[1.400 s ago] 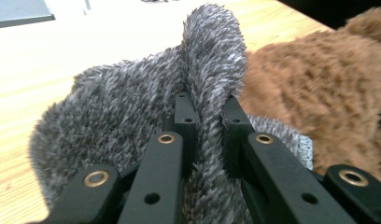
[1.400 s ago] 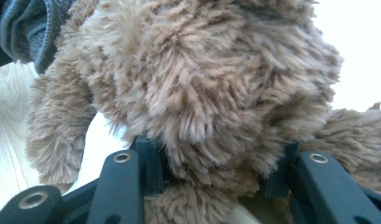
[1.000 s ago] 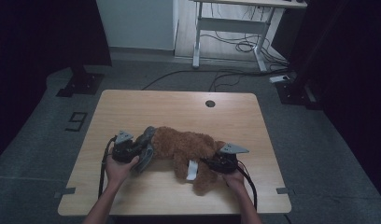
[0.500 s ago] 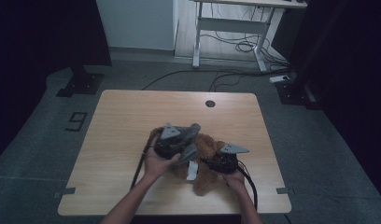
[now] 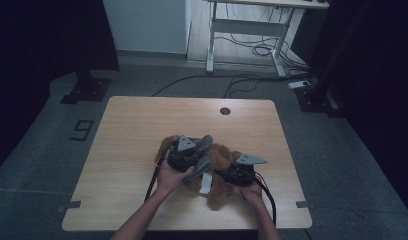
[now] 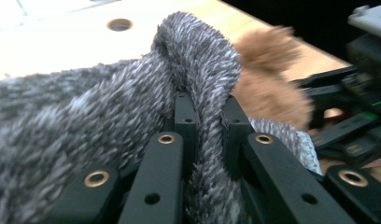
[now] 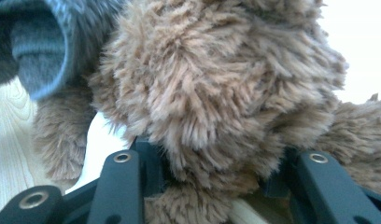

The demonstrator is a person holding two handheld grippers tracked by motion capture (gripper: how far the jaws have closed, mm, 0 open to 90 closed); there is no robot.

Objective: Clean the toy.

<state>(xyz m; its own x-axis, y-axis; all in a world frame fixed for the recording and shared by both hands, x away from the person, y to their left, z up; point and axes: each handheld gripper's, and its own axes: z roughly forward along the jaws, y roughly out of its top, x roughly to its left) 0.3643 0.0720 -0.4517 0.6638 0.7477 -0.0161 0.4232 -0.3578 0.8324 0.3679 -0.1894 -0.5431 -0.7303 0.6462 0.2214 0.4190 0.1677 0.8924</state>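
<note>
A brown plush toy (image 5: 223, 156) lies on the wooden table (image 5: 137, 130) near its front edge. My left gripper (image 5: 194, 159) sits over the toy's middle, shut on a fold of grey fuzzy fabric (image 6: 86, 112) that drapes over its jaws (image 6: 208, 109). The same grey fabric (image 5: 206, 142) covers part of the toy. My right gripper (image 5: 231, 175) is at the toy's right end. In the right gripper view its jaws (image 7: 216, 154) clamp a thick tuft of the plush (image 7: 216, 84), with the grey fabric (image 7: 44, 51) at upper left. A white tag (image 5: 206, 183) hangs from the toy.
A round cable hole (image 5: 224, 111) sits near the table's far edge. Beyond the table stands a white desk frame (image 5: 244, 30) with cables on the floor. Dark stands flank the table left and right. Bare wood lies left of and behind the toy.
My left gripper has moved right from the toy's left end to its middle, dragging the grey fabric along over the toy. The right gripper has held still.
</note>
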